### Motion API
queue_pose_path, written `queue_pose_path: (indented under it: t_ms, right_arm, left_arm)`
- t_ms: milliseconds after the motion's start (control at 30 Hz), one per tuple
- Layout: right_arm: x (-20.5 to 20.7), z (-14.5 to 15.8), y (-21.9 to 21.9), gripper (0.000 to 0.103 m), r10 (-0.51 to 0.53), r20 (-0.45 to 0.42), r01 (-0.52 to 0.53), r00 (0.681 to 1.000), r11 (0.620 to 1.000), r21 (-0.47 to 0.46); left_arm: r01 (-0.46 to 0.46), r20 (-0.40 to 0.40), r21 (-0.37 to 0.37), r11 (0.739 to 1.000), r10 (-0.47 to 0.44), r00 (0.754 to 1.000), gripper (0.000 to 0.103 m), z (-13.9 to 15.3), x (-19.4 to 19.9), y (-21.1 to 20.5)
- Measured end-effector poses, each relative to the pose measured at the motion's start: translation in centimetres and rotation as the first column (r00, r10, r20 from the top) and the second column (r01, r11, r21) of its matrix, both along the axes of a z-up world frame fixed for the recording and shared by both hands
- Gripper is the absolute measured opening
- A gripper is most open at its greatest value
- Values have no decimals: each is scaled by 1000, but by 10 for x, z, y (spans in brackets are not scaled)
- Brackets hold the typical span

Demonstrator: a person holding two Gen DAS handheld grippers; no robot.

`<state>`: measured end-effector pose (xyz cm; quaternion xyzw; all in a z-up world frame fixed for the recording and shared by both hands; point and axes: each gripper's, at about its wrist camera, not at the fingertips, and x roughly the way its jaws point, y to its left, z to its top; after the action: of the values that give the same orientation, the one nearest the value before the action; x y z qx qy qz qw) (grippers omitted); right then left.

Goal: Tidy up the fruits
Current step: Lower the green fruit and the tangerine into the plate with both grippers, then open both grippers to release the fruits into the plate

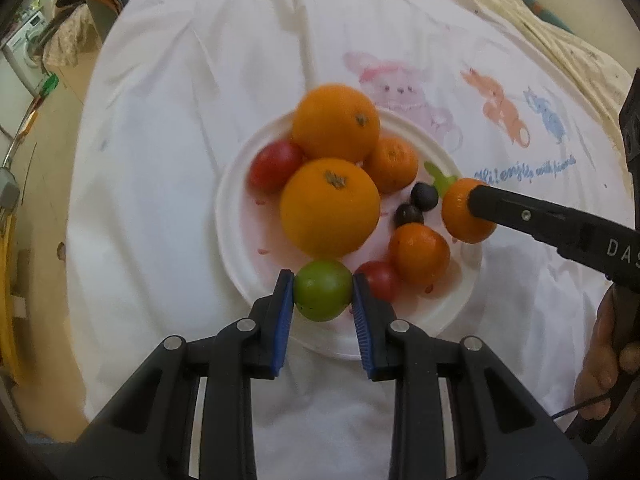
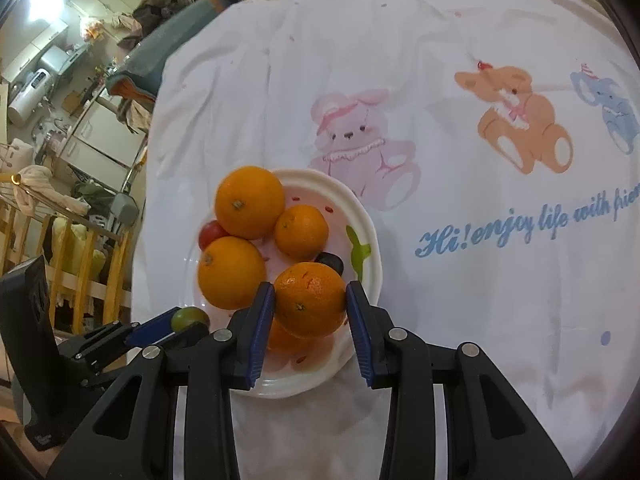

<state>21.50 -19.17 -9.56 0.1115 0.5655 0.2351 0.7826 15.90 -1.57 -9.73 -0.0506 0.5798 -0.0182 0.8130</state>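
Observation:
A white plate [image 1: 236, 184] on a white printed cloth holds two big oranges [image 1: 330, 208], small mandarins [image 1: 390, 164], red tomatoes [image 1: 276, 164] and dark grapes [image 1: 424, 196]. My left gripper [image 1: 323, 298] is shut on a green fruit [image 1: 323, 296] just above the plate's near rim. My right gripper [image 2: 310, 306] is shut on a mandarin [image 2: 310, 300] above the plate's [image 2: 370, 232] near side. In the left wrist view that mandarin [image 1: 460, 212] sits in the right gripper over the plate's right edge. The green fruit also shows in the right wrist view [image 2: 188, 318].
The cloth [image 2: 480, 280] with cartoon animals and blue writing spreads to the right of the plate. The table edge drops off at left, with wooden railings [image 2: 80, 264] and household clutter [image 2: 60, 80] beyond. A hand [image 1: 608, 360] holds the right gripper's handle.

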Motion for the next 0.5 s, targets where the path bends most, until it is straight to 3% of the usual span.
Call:
queue_pose_path:
  t_ms: [200, 400, 433, 500]
  right_arm:
    - [0, -4, 0, 40, -3, 0, 3, 1000, 1000, -14]
    - [0, -5, -2, 41, -17, -1, 17, 1000, 1000, -24]
    - [0, -5, -3, 41, -21, -5, 21, 1000, 999, -24]
    - [-1, -4, -4, 41, -29, -4, 29, 1000, 999, -26]
  left_arm:
    - [9, -5, 42, 999, -9, 1000, 25, -7, -1, -5]
    - [-10, -20, 24, 1000, 11, 1000, 26, -10, 2, -3]
    - [-9, -22, 22, 1000, 9, 1000, 29, -10, 2, -3]
    - [-15, -24, 7, 1000, 15, 1000, 47, -10, 3, -3]
